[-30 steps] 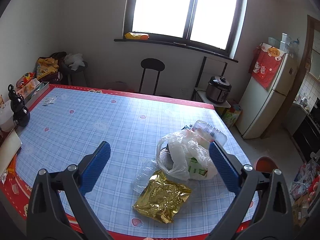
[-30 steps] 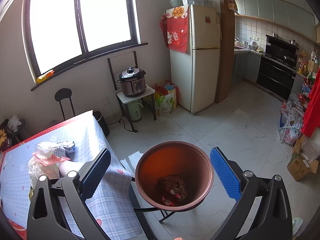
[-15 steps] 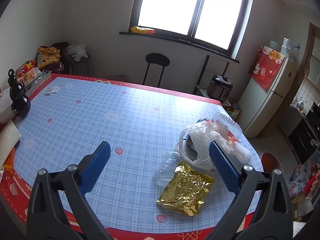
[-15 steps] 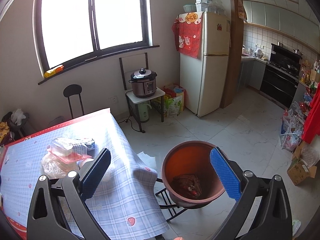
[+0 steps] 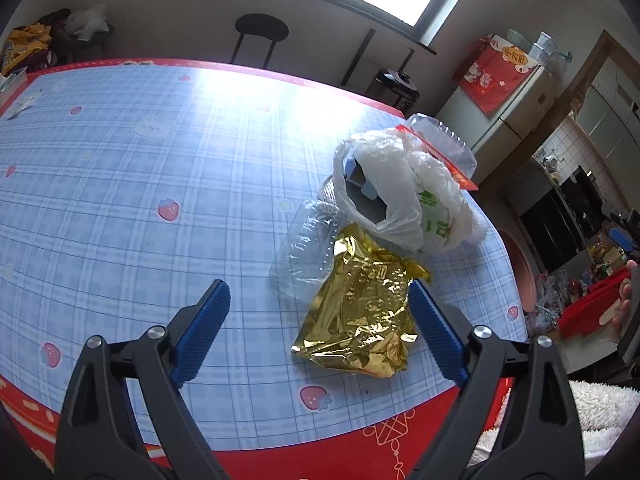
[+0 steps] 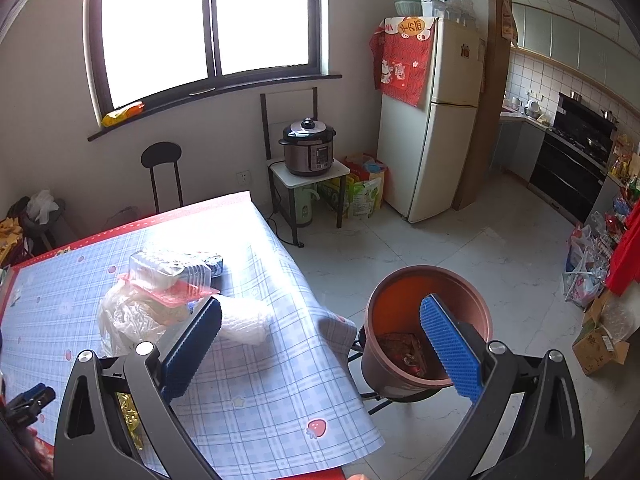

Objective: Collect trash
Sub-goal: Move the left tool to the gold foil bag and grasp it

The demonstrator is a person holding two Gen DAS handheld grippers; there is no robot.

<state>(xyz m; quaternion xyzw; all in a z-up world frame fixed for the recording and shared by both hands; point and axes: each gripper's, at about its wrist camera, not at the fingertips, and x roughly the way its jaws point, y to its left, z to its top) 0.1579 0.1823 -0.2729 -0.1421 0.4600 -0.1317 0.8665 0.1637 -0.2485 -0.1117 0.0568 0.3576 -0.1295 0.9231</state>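
Note:
A crumpled gold foil bag (image 5: 360, 316) lies near the table's front edge, between my left gripper's (image 5: 320, 320) open fingers and nearer the right one. A squashed clear plastic bottle (image 5: 304, 248) touches it. Behind them sit a white plastic bag (image 5: 404, 196) and a clear clamshell box with a red rim (image 5: 440, 148). My right gripper (image 6: 320, 344) is open and empty over the table's corner. The brown trash bin (image 6: 400, 292) with some trash stands on the floor beside the table. The clamshell (image 6: 168, 272) and white bag (image 6: 124, 316) also show there.
The table has a blue checked cloth (image 5: 140, 184) with a red border. A black chair (image 6: 162, 168), a rice cooker on a small stand (image 6: 308, 148) and a fridge (image 6: 432, 120) stand beyond. Bags and boxes (image 6: 596, 280) sit on the floor at right.
My left gripper has dropped closer to the table, toward the gold bag. My right gripper has swung left, from over the bin to over the table's corner.

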